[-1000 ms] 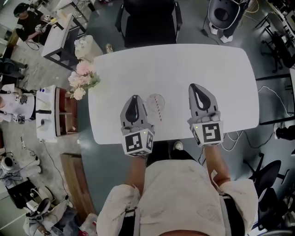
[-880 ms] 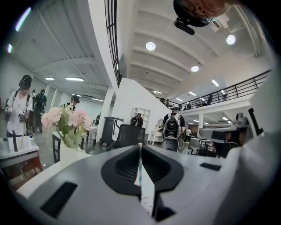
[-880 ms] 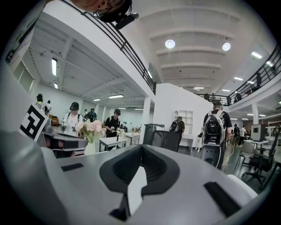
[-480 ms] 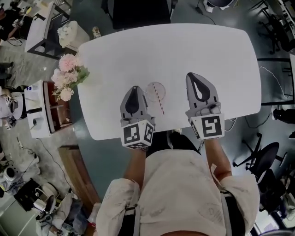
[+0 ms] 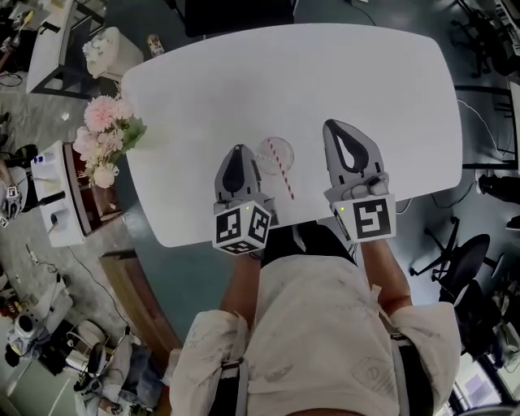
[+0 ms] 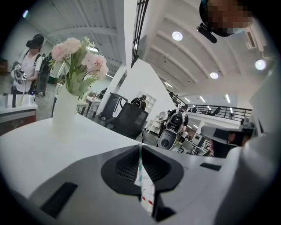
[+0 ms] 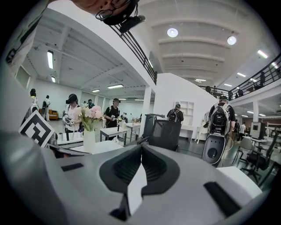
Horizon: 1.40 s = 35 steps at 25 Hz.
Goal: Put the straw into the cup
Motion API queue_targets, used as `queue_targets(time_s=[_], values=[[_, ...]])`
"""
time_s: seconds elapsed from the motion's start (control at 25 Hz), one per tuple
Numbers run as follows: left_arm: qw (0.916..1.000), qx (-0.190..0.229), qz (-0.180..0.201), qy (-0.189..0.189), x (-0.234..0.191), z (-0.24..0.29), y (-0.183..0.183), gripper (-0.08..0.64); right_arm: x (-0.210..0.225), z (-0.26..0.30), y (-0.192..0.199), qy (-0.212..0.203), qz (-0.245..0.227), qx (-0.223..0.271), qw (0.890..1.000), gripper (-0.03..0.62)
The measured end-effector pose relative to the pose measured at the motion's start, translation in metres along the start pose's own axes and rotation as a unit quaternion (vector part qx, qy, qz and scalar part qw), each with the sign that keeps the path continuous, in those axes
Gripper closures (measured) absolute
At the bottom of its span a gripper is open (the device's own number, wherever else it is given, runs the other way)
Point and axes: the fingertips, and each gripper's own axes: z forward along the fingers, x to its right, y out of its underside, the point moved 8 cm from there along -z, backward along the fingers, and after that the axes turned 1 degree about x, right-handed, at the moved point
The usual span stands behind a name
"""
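A clear cup (image 5: 276,151) stands on the white table (image 5: 325,73) between my two grippers. A red-and-white striped straw (image 5: 285,175) runs from inside the cup's rim and slants out toward the person. My left gripper (image 5: 238,151) (image 6: 139,147) rests just left of the cup with its jaws shut. A thin pale strip with red marks shows in the slot below its tips; I cannot tell what it is. My right gripper (image 5: 338,125) (image 7: 141,147) lies to the right of the cup, shut and holding nothing.
A white vase of pink flowers (image 5: 101,138) (image 6: 66,110) stands at the table's left edge. A black chair (image 5: 236,12) is at the far side. Desks, equipment and several people fill the room to the left.
The head view has shifted, so the table sits higher and further left in frame. Cup, straw and both grippers keep the same places relative to each other.
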Motion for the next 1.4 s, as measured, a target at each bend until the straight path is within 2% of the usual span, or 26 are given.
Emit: queue_targets(time_s=[0.2, 0.48, 0.84, 0.96, 1.12, 1.4], values=[[0.9992, 0.000, -0.040, -0.001, -0.009, 0.002, 0.009, 0.540, -0.009, 0.014, 0.001, -0.005, 0.008, -0.004, 1.000, 0.591], [0.9982, 0.003, -0.059, -0.010, -0.022, 0.004, 0.013, 0.540, -0.011, 0.019, 0.001, -0.009, 0.009, -0.008, 1.000, 0.591], [0.9990, -0.004, -0.044, -0.003, -0.022, 0.003, 0.016, 0.535, -0.014, 0.019, 0.001, -0.013, 0.006, -0.005, 1.000, 0.591], [0.9992, -0.005, -0.039, -0.004, -0.019, 0.000, 0.017, 0.486, -0.013, 0.014, 0.001, -0.019, -0.007, -0.001, 1.000, 0.591], [0.9995, -0.008, -0.031, -0.005, -0.017, -0.005, 0.016, 0.459, -0.014, 0.009, -0.005, -0.013, 0.008, 0.006, 1.000, 0.591], [0.9998, 0.002, -0.017, -0.013, 0.002, -0.022, 0.012, 0.459, -0.004, -0.016, -0.010, -0.014, 0.013, 0.020, 1.000, 0.591]])
